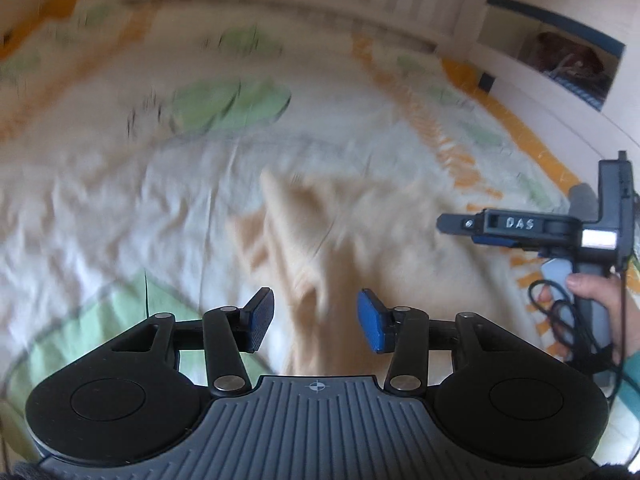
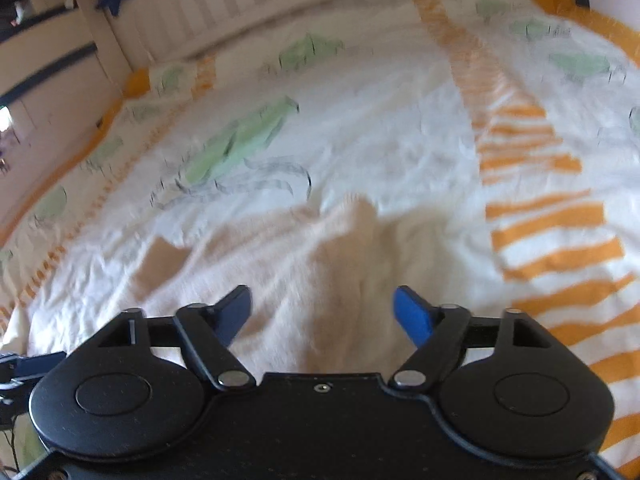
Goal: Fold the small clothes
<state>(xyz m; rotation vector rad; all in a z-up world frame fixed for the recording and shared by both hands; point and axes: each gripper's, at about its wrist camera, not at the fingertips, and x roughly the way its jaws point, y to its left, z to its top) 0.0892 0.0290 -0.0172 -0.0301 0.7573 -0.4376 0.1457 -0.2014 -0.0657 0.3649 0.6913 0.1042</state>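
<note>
The small cream garment [image 1: 304,248] lies rumpled on the bed [image 1: 100,208], on a white sheet printed with green shapes and orange stripes. In the left wrist view it spreads from the middle of the picture down toward 6 o'clock, running in under the left gripper [image 1: 316,320], with one peak of cloth standing up at about 12 o'clock from the fingertips. Its long axis seems to run away from the camera, roughly 6 to 12, though blur softens its edges.

The left gripper stands part open, its blue pads apart with cloth showing in the gap below them; nothing is pinched. The right gripper [image 2: 322,312] has its jaws spread wide and empty, and the garment [image 2: 320,248] fills the space ahead of it, from about 9 o'clock across to 1 o'clock, with a darker cream flap [image 2: 160,268] out at 10 o'clock.

From the left view, the right gripper [image 1: 460,228] sits out at 3 o'clock, held by a hand [image 1: 592,300], just off the garment's right edge. Both grippers are close to the cloth; the left one appears more directly over it, so the near edge at 6 o'clock looks like the likelier place to take hold for a fold away from the person.
</note>
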